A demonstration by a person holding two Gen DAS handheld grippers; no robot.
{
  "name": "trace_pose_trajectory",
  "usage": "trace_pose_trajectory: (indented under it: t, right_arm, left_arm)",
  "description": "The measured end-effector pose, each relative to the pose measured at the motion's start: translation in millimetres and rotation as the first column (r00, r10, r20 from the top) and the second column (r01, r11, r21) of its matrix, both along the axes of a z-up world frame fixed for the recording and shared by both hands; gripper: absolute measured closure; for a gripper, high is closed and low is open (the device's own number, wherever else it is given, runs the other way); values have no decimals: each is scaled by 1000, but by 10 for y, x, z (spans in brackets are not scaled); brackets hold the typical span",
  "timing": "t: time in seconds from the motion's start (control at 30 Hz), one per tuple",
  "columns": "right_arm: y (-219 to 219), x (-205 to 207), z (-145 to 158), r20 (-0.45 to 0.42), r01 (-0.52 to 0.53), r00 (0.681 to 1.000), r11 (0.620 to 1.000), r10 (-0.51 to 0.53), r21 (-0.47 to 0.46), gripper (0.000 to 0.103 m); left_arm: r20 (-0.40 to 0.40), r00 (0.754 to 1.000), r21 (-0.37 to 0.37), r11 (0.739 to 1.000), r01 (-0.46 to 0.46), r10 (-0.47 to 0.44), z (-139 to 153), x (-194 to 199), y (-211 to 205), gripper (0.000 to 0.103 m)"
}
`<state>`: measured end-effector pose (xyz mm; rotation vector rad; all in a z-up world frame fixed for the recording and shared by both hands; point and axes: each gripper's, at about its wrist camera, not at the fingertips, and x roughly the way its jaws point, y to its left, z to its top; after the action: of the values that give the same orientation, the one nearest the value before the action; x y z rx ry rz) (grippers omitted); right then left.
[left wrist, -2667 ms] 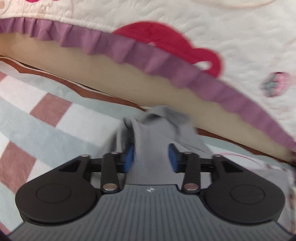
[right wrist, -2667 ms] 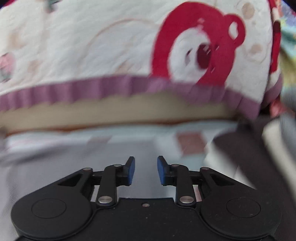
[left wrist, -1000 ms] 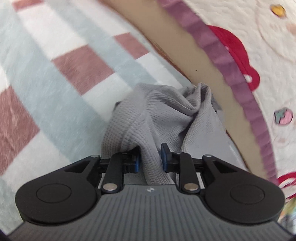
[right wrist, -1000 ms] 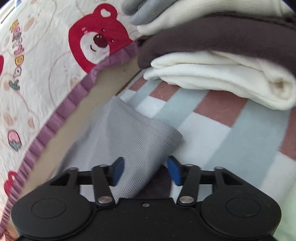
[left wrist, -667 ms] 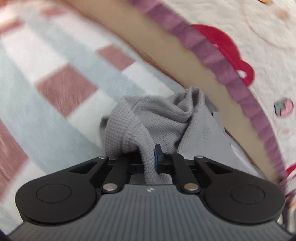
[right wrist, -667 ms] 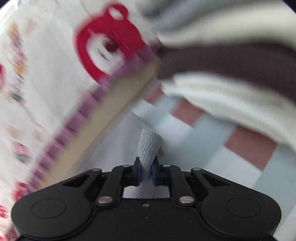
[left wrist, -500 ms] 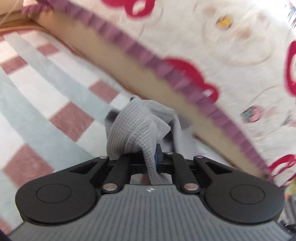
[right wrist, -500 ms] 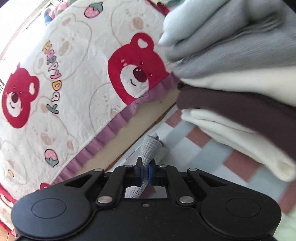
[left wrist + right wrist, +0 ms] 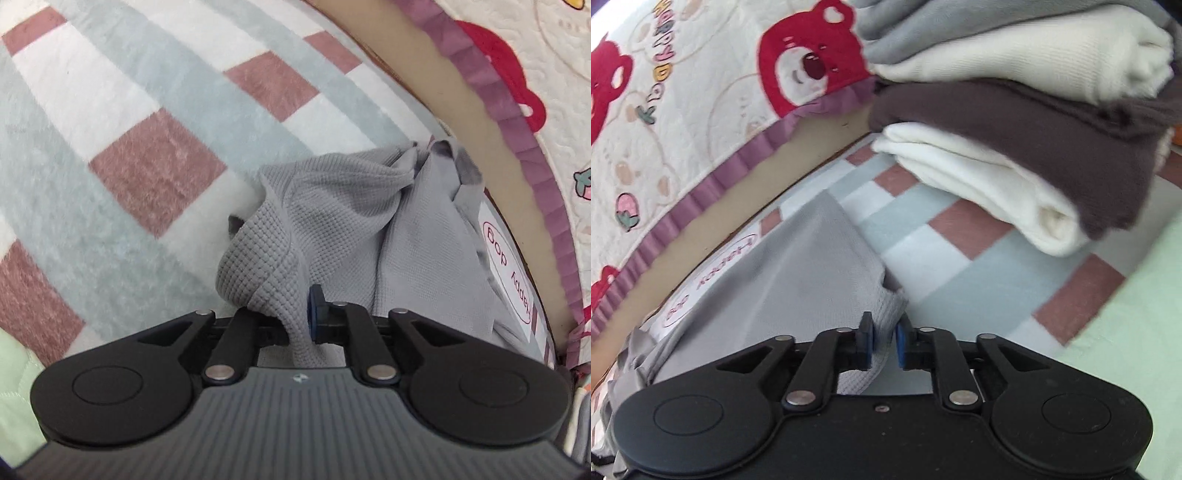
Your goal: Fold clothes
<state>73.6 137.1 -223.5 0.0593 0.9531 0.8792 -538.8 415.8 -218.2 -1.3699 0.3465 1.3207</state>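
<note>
Lowered back onto the checked blanket (image 9: 155,173), the grey garment (image 9: 332,221) stays clamped in both my left gripper (image 9: 301,326) and right gripper (image 9: 882,345), folded stack (image 9: 1015,122) at two o'clock.

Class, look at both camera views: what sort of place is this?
Probably a bedroom at home: a bear-print quilt with a purple frill, a checked blanket and a pile of folded clothes.

A checked blanket (image 9: 155,122) fills the left of the frame; a bear-print quilt (image 9: 683,92) with purple frill runs upper left.
</note>
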Motion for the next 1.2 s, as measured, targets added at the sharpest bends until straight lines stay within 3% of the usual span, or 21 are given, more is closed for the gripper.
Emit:
trace_pose_trajectory:
  t: [0.03,0.1,0.27,0.33,0.43,0.47,0.5,0.53,0.57,0.6,0.7,0.73,0.83,0.9,1.0,1.07,1.2]
  right_arm:
    - [-35,5,-10,-3,12,1000,1000,-12,-5,67]
    - [-131,-9,-66,-37,17,999,1000,-17,-6,55]
    - [-263,-27,-166,-89,23,996,999,-20,25,50]
    - [-211,-38,-178,-108,35,994,998,-29,52,37]
    - [-90,-58,-213,-132,43,991,994,-29,100,35]
    - [-46,-59,-233,-142,45,989,991,-27,123,36]
    - [-6,-32,-283,-184,54,983,986,-25,156,46]
    - [34,-3,-335,-227,66,974,980,-21,189,69]
    - [96,28,-370,-249,74,968,981,-27,180,88]
    - [159,58,-404,-269,82,962,982,-34,169,93]
    - [215,55,-208,-219,60,976,974,-12,217,94]
    - [199,35,-67,-180,32,984,973,10,227,94]
    - [43,13,356,-111,-23,992,965,54,263,95]
    - [-87,14,538,-58,-50,996,972,65,230,95]
    - [-271,15,508,-44,-65,997,992,70,108,96]
    - [-365,13,355,-82,-72,994,997,73,15,96]
    - [-397,-77,102,-57,-83,995,990,77,-112,96]
  left_arm:
    - [12,1000,-4,1000,-6,7,-10,-22,-8,94]
    - [42,999,-14,1000,-19,20,-36,-66,-32,93]
    - [95,995,-27,999,-38,41,-99,-94,-34,89]
    - [96,995,-21,999,-37,39,-95,-75,-31,85]
    - [113,993,-4,999,-32,32,-86,-42,-5,68]
    - [118,993,4,1000,-28,28,-82,-25,13,62]
    - [114,993,15,1000,-22,20,-74,-3,35,62]
    - [97,995,30,999,-13,10,-63,27,60,64]
    - [65,998,45,999,7,-10,-47,67,85,71]
    - [13,999,60,997,44,-44,-26,121,108,99]
    - [-110,987,116,984,133,-120,108,220,91,99]
    - [-105,987,145,980,135,-121,198,182,11,99]
    - [13,994,196,975,107,-111,410,-27,-286,99]
    - [35,992,182,977,114,-122,443,-99,-476,99]
    - [26,979,133,971,197,-202,421,-97,-645,99]
    - [37,964,128,958,257,-263,471,-77,-700,98]
    - [-41,960,114,953,281,-278,576,-74,-716,92]
